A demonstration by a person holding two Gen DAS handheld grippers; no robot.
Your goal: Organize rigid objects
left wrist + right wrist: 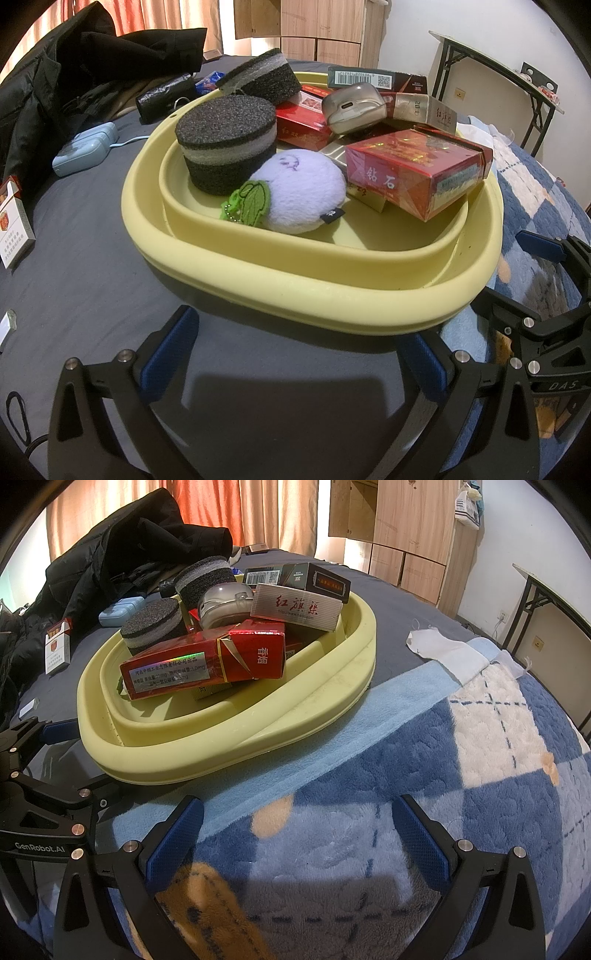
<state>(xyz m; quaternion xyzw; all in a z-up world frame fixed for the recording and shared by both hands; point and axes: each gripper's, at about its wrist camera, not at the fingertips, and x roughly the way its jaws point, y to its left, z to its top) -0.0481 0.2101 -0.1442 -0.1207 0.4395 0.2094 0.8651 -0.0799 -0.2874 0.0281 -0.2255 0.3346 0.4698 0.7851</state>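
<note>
Your left tool (295, 354) and right tool (299, 834) are both released, jaws spread and holding nothing. The yellow basin (258, 266) sits on the bed (92, 295) just ahead of them, holding cigarette boxes (417, 173), two sponges (225, 147) and a plush toy (303, 192).

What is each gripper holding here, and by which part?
Nothing. The left gripper and right gripper are both open and empty, short of the yellow basin.
</note>
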